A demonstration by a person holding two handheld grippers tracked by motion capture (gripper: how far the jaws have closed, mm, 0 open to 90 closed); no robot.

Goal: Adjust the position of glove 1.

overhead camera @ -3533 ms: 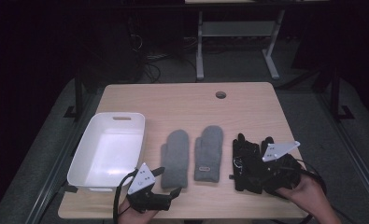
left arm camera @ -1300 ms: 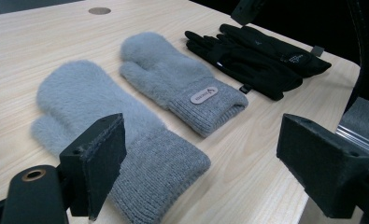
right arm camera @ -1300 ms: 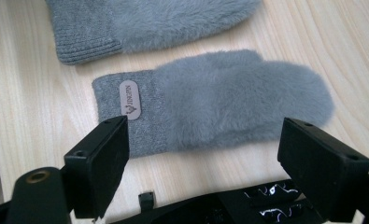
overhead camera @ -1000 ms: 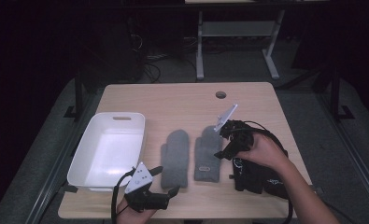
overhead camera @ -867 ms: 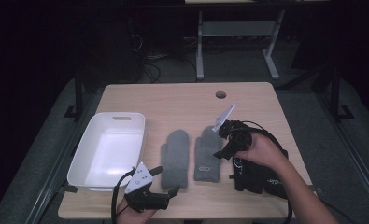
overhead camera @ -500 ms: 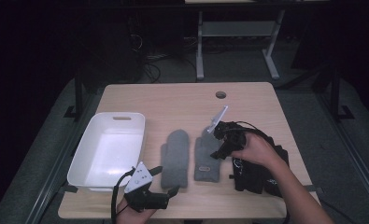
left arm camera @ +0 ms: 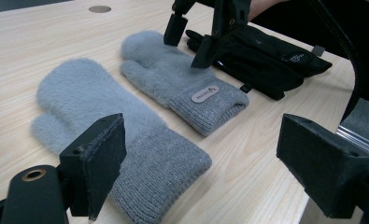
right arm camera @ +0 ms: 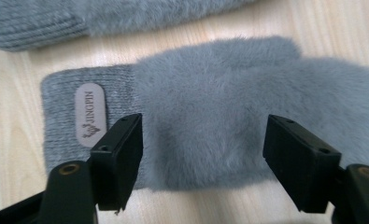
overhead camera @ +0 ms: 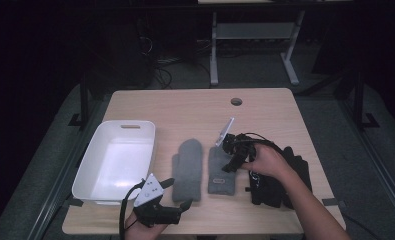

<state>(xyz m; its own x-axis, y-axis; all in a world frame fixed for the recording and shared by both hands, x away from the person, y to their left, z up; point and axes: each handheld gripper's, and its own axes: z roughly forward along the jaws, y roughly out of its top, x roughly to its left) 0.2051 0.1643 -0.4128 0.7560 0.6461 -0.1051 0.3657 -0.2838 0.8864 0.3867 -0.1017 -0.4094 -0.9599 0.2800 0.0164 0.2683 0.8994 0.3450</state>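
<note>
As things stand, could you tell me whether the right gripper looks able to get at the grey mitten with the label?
Probably yes. The right gripper hangs directly over the labelled mitten, its jaws open and just closing a little, astride the fluffy body with nothing between. The other mitten and the black gloves lie to either side, clear of it.

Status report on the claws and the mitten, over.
Right claw open, jaws closing astride the labelled fluffy grey mitten, no grip yet. Left claw open, idle at table edge. Nothing blocking.

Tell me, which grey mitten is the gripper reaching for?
The right gripper hovers over the grey mitten with the label, next to the black gloves. The other grey mitten lies nearer the white tub.
</note>
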